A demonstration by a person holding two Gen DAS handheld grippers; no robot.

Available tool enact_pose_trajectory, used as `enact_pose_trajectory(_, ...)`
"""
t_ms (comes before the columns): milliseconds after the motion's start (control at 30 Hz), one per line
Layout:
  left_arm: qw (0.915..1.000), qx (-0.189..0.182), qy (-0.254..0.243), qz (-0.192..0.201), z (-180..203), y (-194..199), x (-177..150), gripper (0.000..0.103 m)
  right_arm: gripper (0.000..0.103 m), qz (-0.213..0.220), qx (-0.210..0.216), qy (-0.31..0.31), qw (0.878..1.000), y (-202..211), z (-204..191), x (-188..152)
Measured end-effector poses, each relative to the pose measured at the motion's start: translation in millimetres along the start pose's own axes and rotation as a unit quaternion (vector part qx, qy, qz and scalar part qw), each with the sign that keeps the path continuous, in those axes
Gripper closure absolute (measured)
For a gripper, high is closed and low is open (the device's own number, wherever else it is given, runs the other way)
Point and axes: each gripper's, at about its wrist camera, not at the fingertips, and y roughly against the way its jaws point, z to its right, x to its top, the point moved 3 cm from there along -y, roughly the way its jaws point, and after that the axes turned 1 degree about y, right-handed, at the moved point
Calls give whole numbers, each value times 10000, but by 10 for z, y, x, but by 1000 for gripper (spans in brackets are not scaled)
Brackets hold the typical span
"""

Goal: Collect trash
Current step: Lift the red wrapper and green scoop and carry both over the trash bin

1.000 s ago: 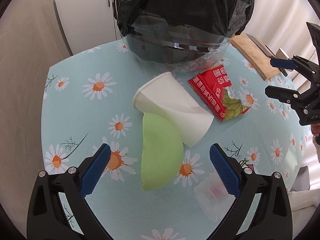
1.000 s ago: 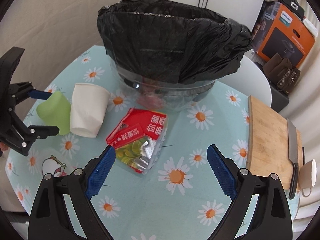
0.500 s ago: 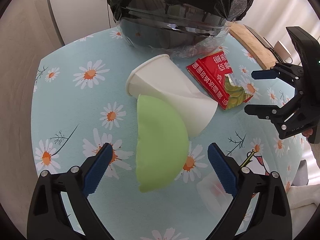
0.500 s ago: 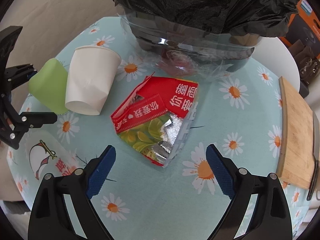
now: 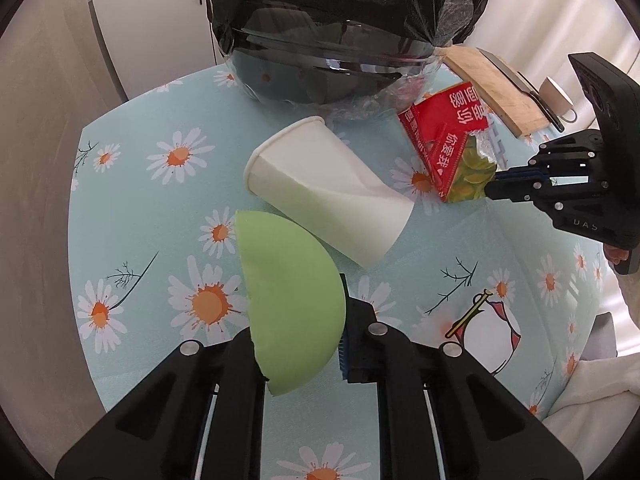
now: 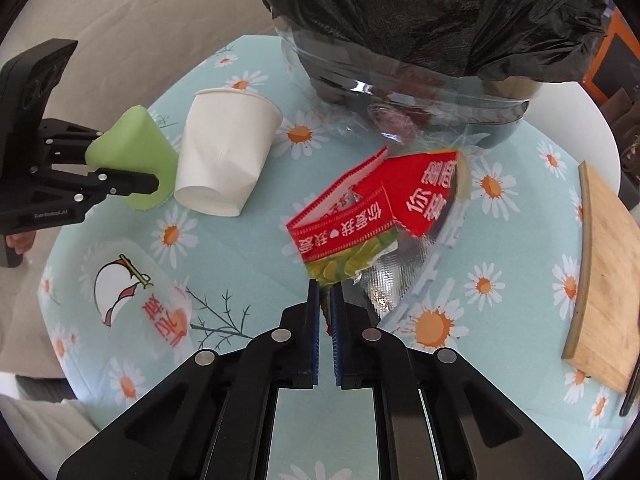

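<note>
My left gripper [image 5: 298, 336] is shut on a flattened green paper cup [image 5: 290, 300]; the cup also shows in the right wrist view [image 6: 138, 164]. A white paper cup [image 5: 328, 200] lies on its side just beyond it, also seen from the right wrist [image 6: 224, 152]. My right gripper [image 6: 325, 296] is shut on the corner of a red snack wrapper [image 6: 376, 216], which the left wrist view [image 5: 448, 136] shows partly raised off the table. A bin with a black trash bag [image 5: 344, 12] stands at the back of the table.
A wooden cutting board [image 6: 604, 272] with a knife [image 5: 520, 84] lies at the right edge, next to a white mug [image 5: 558, 98]. The table has a light blue daisy cloth [image 5: 160, 208]. A clear plastic piece [image 6: 128, 280] lies at front left.
Both grippers have closed: the left on the green cup, the right on the wrapper's corner. The wrapper has been lifted at one end.
</note>
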Motion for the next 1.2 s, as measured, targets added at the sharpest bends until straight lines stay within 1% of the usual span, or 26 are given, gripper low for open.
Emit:
enact_pose_trajectory(300, 9998, 145, 96, 83, 83, 133, -92, 89, 99, 411, -306, 33, 9987, 457, 118, -67)
enact_pose_trajectory(533, 9995, 292, 155, 29, 214, 269, -191, 89, 99, 702, -457, 113, 9964, 803, 258, -191)
enact_pose_trajectory(667, 9992, 300, 134, 213, 318, 492, -272, 89, 99, 841, -552, 173, 9948, 979, 368, -295)
enact_pose_trajectory(867, 9971, 517, 190, 523, 505, 857, -413, 89, 99, 1086, -598, 240, 9920, 1231, 468, -473)
enact_pose_trajectory(1033, 9945, 722, 313, 698, 716, 1058, -558, 89, 99, 1360, -589, 352, 9883, 1468, 546, -618)
enact_pose_trajectory(1200, 9928, 702, 393, 890, 979, 1244, -719, 89, 99, 1570, -543, 495, 9849, 1679, 608, -769)
